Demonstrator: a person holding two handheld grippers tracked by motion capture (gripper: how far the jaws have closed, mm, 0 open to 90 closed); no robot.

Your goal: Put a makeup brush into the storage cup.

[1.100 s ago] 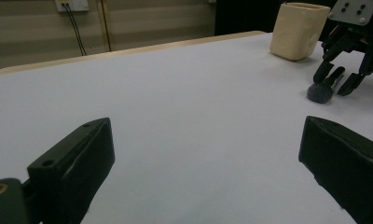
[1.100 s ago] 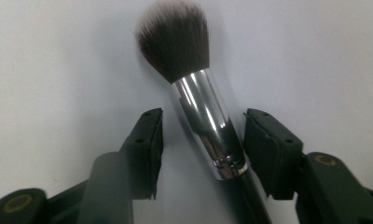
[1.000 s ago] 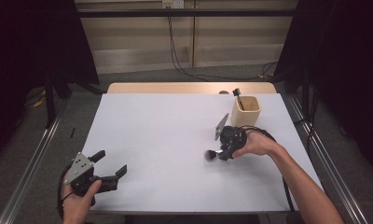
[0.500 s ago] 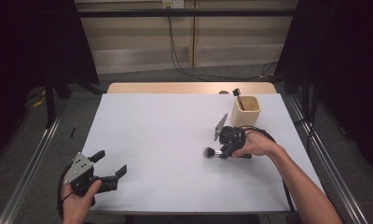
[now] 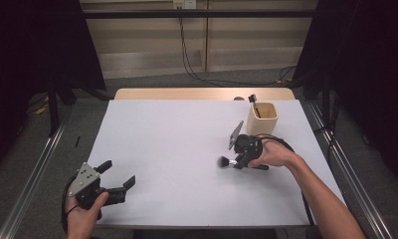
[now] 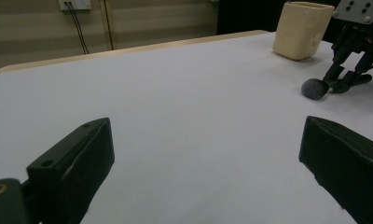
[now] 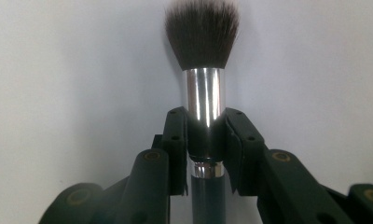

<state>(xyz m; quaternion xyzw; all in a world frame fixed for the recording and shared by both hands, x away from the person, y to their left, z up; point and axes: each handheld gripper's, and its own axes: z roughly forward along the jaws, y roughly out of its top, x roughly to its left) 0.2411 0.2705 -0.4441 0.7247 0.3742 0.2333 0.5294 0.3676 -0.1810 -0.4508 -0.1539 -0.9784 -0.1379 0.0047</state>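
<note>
Plainly, our right gripper (image 5: 235, 162) had just been closing its jaws, and they pressed on the silver ferrule of the makeup brush (image 7: 203, 100) from both sides. We held that brush low over the white table (image 5: 177, 149), toward its right edge and about midway between the far and near edges, the dark bristles pointing toward the table's left edge. From the left gripper view we saw the bristle head (image 6: 314, 88) resting at or just above the surface; we could not tell which. Near the far right corner stood a cream cup (image 5: 262, 118) with a second dark-handled tool (image 5: 253, 102) upright in it, near our right hand (image 5: 274, 154). Our left gripper (image 5: 118, 180) sat at the near left corner, well apart from the brush, its jaws spread wide with nothing between them.
</note>
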